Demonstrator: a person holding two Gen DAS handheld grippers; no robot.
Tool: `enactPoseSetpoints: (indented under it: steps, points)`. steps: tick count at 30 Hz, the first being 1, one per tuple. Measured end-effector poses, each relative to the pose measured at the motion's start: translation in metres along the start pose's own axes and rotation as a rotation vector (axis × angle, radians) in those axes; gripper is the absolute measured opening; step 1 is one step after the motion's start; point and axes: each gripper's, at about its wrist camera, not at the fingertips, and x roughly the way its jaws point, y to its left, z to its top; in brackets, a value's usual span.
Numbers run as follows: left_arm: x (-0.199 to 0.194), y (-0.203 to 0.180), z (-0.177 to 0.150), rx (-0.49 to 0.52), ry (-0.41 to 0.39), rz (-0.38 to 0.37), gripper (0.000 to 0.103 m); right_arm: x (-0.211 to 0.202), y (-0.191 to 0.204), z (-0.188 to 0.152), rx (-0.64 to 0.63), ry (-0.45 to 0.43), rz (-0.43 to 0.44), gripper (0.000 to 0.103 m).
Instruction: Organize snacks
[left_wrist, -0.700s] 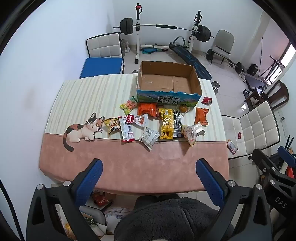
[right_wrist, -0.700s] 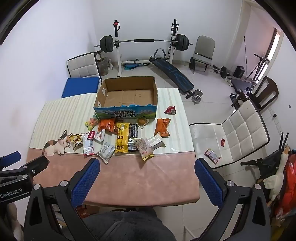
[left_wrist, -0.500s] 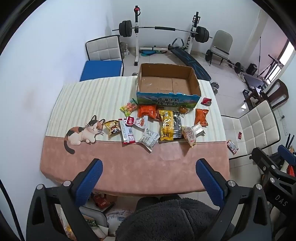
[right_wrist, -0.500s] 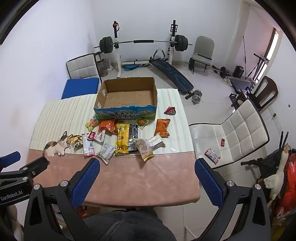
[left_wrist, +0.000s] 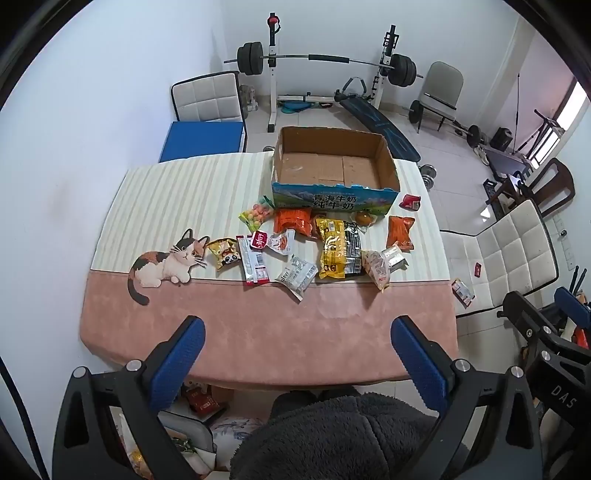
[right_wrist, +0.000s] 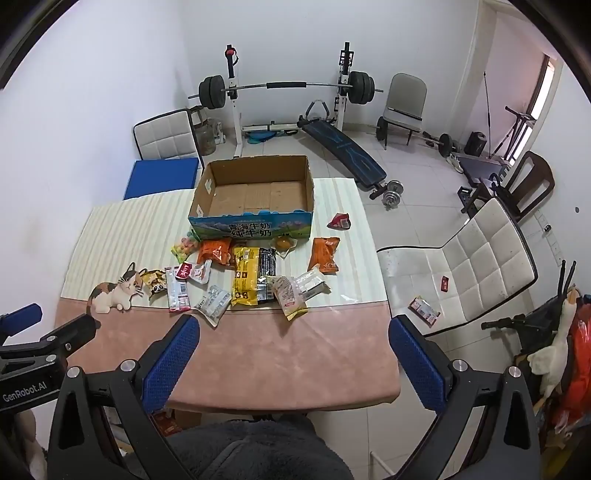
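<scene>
Several snack packets lie scattered on the table in front of an empty open cardboard box (left_wrist: 334, 168) (right_wrist: 255, 192). Among them are a yellow packet (left_wrist: 332, 251) (right_wrist: 244, 277), an orange packet (left_wrist: 400, 232) (right_wrist: 325, 254), a small red packet (left_wrist: 410, 202) (right_wrist: 340, 221) beside the box, and a long red-and-white packet (left_wrist: 253, 264) (right_wrist: 177, 293). My left gripper (left_wrist: 297, 328) and my right gripper (right_wrist: 293, 326) are both open and empty, held high above the table's near pink edge, well short of the snacks.
The table (left_wrist: 258, 325) has a striped and pink cloth with a cat print (left_wrist: 166, 262). A white chair (right_wrist: 461, 269) stands at the right, a blue-seated chair (left_wrist: 203, 136) behind. Gym gear fills the back. Packets lie on the floor under the table (left_wrist: 201, 400).
Both grippers have drawn slightly back and up, so the table and snacks look a little smaller and lower in view. Nothing on the table has moved.
</scene>
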Motion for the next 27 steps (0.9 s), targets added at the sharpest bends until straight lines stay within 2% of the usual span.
enactPoseSetpoints:
  steps: [27]
  points:
    - [-0.008, -0.010, -0.001, -0.003, -0.013, -0.003, 0.103, -0.010, -0.008, -0.002, -0.001, -0.025, 0.010, 0.103]
